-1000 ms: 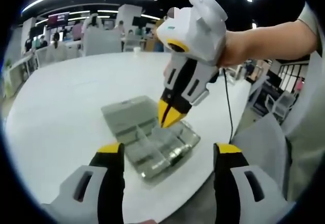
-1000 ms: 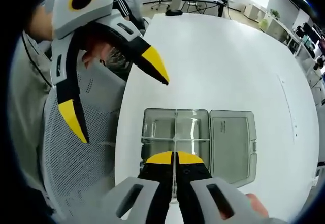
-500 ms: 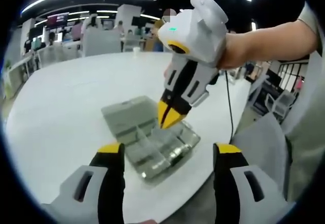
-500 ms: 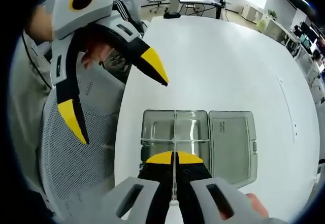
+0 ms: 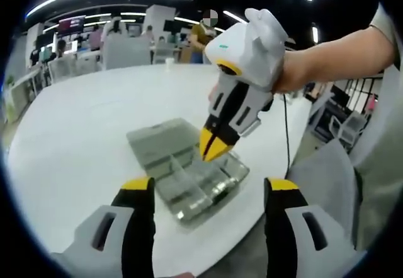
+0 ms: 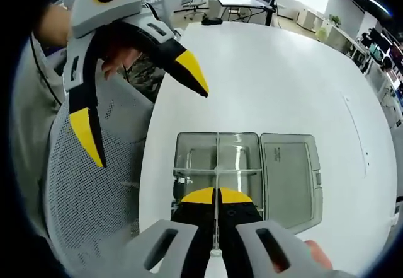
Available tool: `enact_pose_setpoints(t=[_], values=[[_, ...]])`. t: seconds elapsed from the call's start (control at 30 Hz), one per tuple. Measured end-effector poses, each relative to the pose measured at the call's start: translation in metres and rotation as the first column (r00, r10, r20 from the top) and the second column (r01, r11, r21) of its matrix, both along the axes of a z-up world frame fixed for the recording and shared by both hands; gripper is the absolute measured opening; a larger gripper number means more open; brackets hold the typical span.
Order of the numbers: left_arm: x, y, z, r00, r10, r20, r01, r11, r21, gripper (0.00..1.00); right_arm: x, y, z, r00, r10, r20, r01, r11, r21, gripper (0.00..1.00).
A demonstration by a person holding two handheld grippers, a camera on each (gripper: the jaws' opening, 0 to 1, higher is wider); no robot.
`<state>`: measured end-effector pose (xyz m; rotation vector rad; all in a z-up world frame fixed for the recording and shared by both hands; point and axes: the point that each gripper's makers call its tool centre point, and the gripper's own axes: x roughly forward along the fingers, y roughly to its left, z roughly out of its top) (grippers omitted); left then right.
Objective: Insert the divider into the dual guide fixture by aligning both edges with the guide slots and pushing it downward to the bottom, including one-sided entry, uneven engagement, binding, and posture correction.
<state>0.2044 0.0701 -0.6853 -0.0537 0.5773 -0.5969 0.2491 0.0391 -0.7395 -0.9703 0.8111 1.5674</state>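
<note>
The round white surface [image 6: 277, 70] is lying bare on the far side of the clear grey compartment box [image 6: 217, 164]. The grey mesh chair [image 6: 94, 208] is crowding the near-left edge, beneath the wide-spread left gripper [image 6: 141, 114].

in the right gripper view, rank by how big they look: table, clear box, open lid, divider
1. table
2. clear box and open lid: look about alike, no ranking
3. divider, a thin strip in the right claw

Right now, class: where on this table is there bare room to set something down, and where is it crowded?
Bare: the white table beyond the clear box and its open lid, out to the far edge. Crowded: the near edge, where the right claw pinches the divider over the box and the open left claw hangs beside it.
</note>
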Motion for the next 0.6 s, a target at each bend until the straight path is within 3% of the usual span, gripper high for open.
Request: enact_pose_setpoints(t=[0.6], values=[[0.0001, 0.0002, -0.0004, 1.0, 0.003, 0.001, -0.003, 1.0, -0.001, 0.69, 0.0011, 0.0014, -0.0041, 1.0, 0.012, 0.0, -0.012, 1.0, -0.019, 0.0]])
